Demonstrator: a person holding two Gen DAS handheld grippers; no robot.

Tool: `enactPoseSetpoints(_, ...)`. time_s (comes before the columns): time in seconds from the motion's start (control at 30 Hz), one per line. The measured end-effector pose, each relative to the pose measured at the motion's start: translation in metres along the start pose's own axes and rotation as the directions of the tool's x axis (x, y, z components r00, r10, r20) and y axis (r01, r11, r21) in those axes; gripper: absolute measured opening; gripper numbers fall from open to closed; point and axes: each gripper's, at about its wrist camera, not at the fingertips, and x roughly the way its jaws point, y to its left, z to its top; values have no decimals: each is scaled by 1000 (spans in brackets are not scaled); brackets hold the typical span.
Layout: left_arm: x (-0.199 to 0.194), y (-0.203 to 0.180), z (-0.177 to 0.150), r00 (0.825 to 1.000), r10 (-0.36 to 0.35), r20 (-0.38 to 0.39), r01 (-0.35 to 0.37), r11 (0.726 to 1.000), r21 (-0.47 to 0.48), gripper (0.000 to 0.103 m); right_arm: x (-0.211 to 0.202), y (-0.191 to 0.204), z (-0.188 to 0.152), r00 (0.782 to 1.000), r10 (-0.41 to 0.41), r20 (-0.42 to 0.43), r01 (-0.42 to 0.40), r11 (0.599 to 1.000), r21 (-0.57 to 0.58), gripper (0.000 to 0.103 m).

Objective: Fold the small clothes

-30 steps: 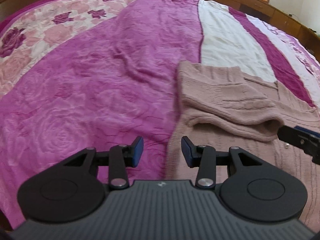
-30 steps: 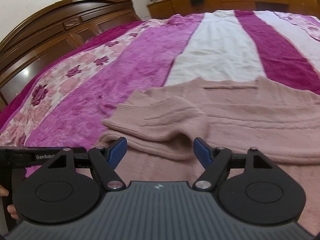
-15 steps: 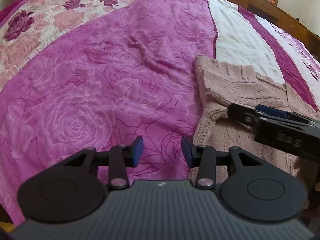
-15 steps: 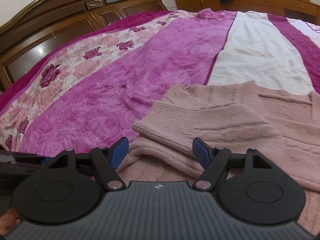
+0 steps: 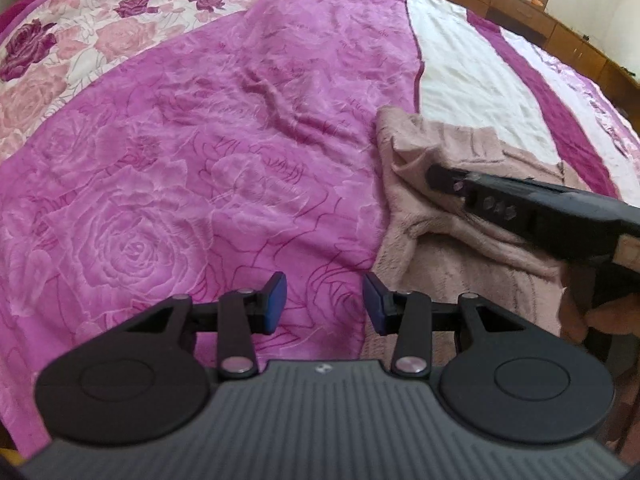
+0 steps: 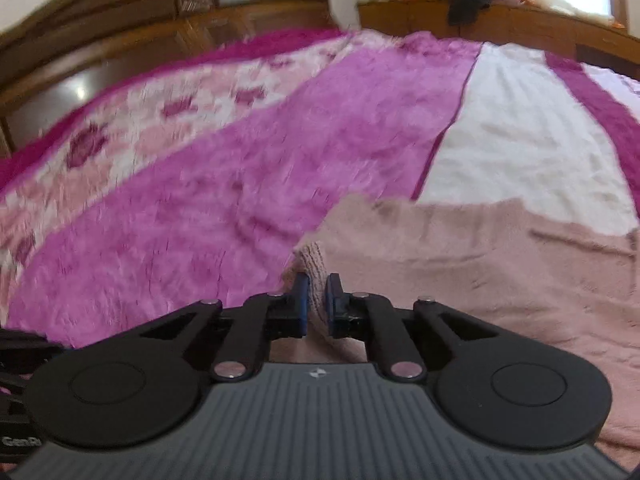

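A dusty-pink knitted sweater (image 5: 460, 256) lies on a magenta rose-patterned blanket (image 5: 180, 168), right of centre in the left wrist view. My left gripper (image 5: 324, 306) hangs open over the blanket just left of the sweater's edge, holding nothing. In the same view, my right gripper reaches in from the right over the folded sleeve; its fingertips are hidden in the fabric. In the blurred right wrist view my right gripper (image 6: 317, 300) is shut on the ribbed sleeve cuff (image 6: 316, 262) of the sweater (image 6: 480, 264), which is pinched between the blue pads.
The blanket (image 6: 200, 200) has white and dark pink stripes to the right and a floral band to the left. A dark wooden headboard (image 6: 140, 48) stands at the back left. Wooden cabinets (image 6: 480, 16) with clothes on top run along the far side. A hand (image 5: 612, 312) grips the right tool.
My right gripper has moved forward onto the folded sleeve and closed on its cuff. My left gripper stayed open and drifted left and back, off the sweater's edge.
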Motion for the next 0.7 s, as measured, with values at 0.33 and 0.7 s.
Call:
enactPoseSetpoints(0.33, -4, -30, 18, 996, -80, 42, 78, 996, 45, 44, -98, -87, 24, 968, -139, 206, 107, 981, 161, 9)
enactPoseSetpoints(0.7, 21, -76, 31, 993, -109, 40, 102, 983, 151, 43, -167, -192, -28, 913, -366, 182, 296, 900, 321, 9)
